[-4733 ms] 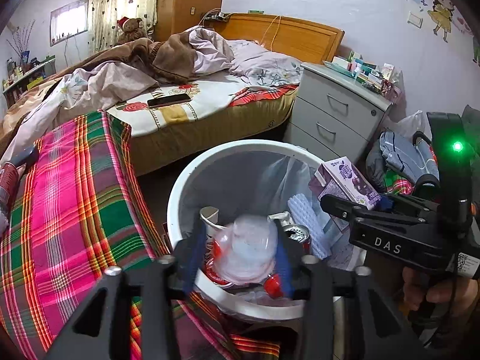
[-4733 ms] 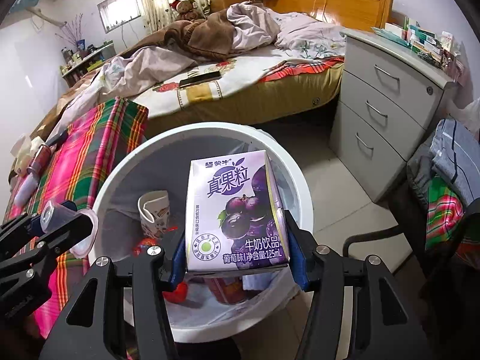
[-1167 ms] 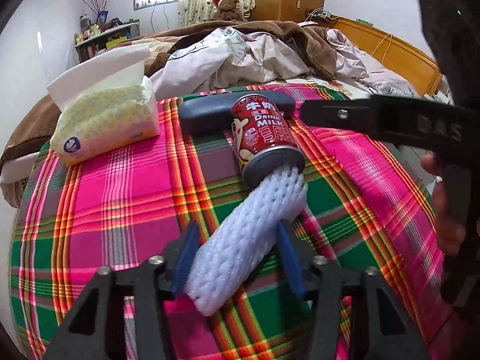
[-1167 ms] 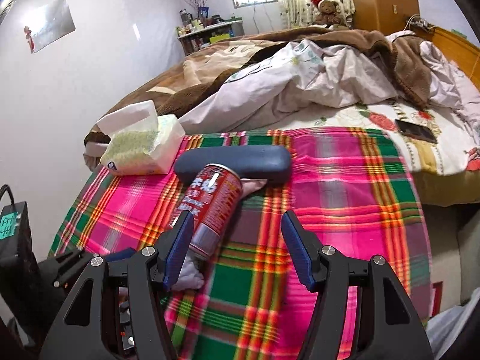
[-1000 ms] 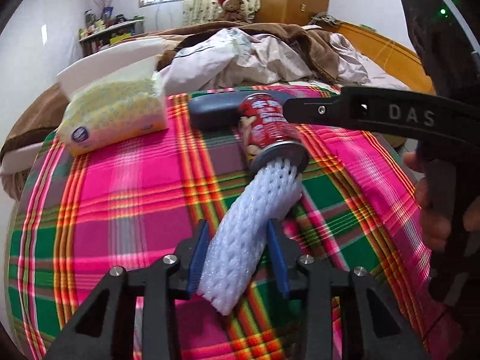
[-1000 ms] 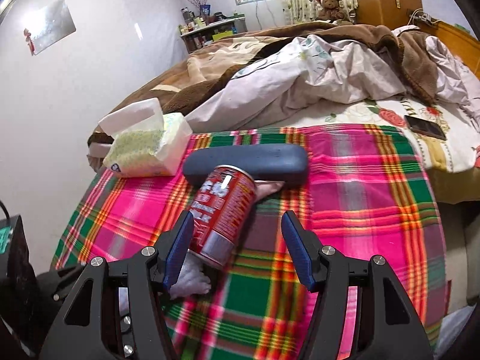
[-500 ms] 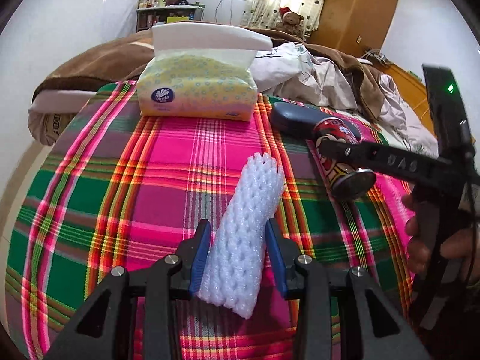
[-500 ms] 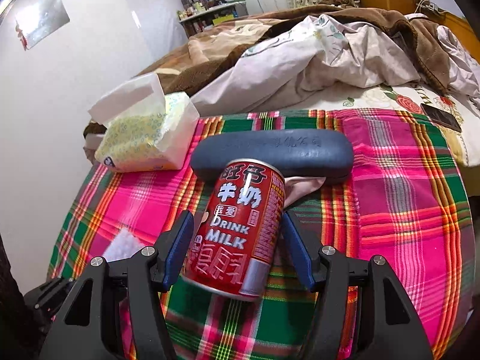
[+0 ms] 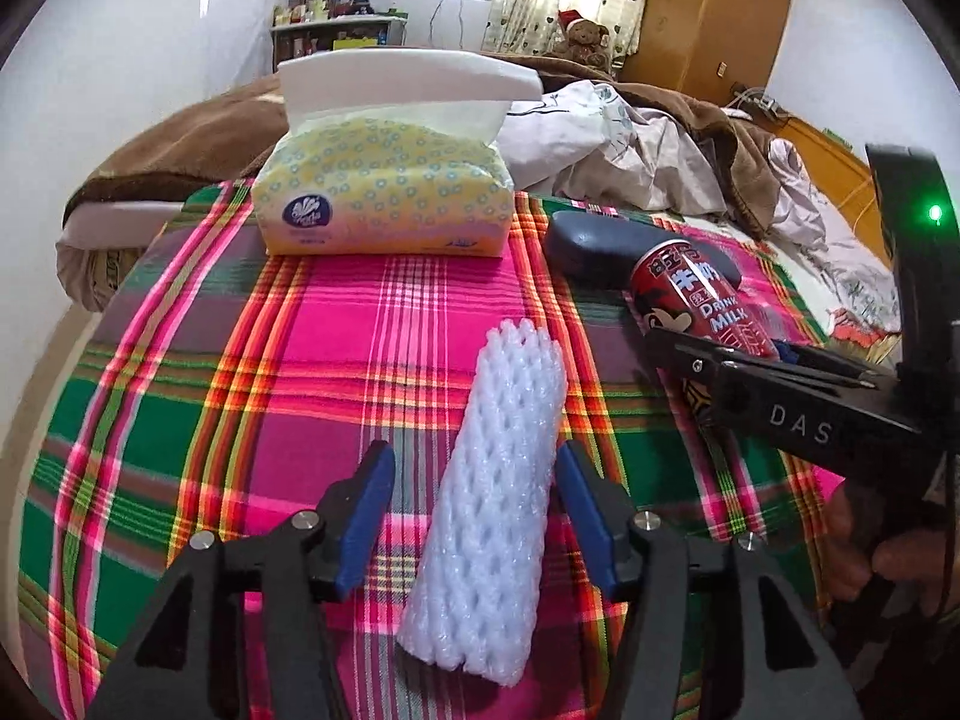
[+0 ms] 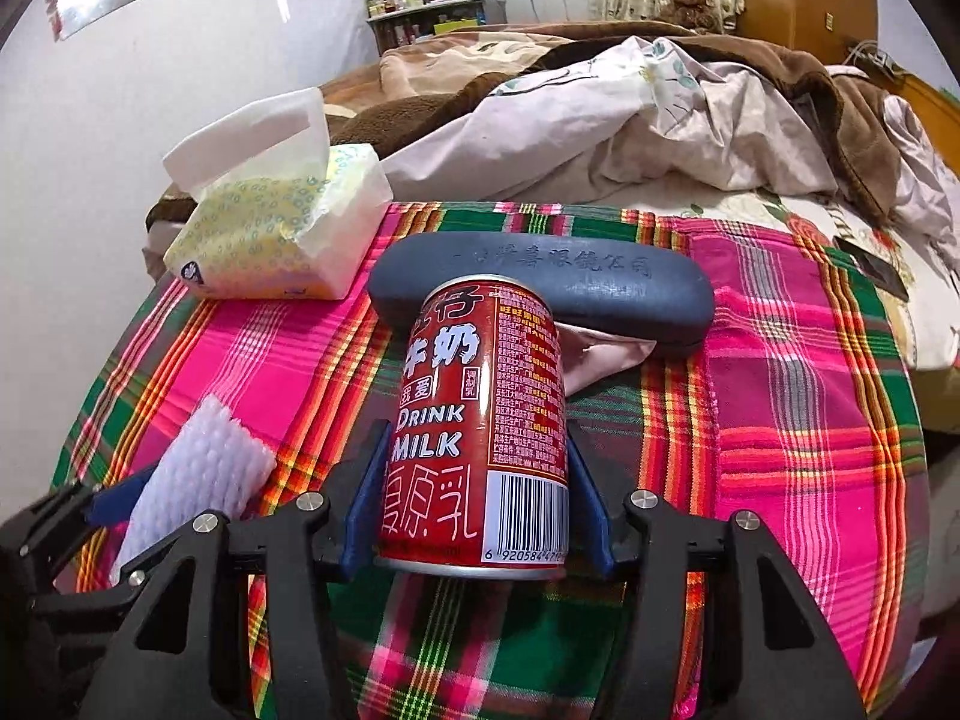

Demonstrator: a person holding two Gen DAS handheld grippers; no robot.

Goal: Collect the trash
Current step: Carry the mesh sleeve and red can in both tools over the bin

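Observation:
A white foam net sleeve (image 9: 498, 510) lies on the plaid cloth (image 9: 180, 420) between the blue pads of my left gripper (image 9: 474, 456). Its jaws are opening and a gap shows beside the sleeve, so nothing is gripped. A red milk can (image 10: 480, 420) lies on its side between the pads of my right gripper (image 10: 476, 438). Those jaws are closing, and both pads touch the can's sides. In the left wrist view the can (image 9: 696, 300) sits to the right, under the right gripper's black finger. The sleeve (image 10: 198, 468) appears at the lower left of the right wrist view.
A yellow tissue pack (image 9: 384, 198) stands at the far side of the cloth. A dark blue glasses case (image 10: 540, 288) lies right behind the can, with a pink rag (image 10: 600, 354) under it. Rumpled bedding (image 10: 600, 120) and a phone (image 10: 870, 270) lie beyond.
The left gripper drew the foam sleeve away from the can's end, then its jaws spread off it. The right gripper moved up around the can and its jaws narrowed onto it.

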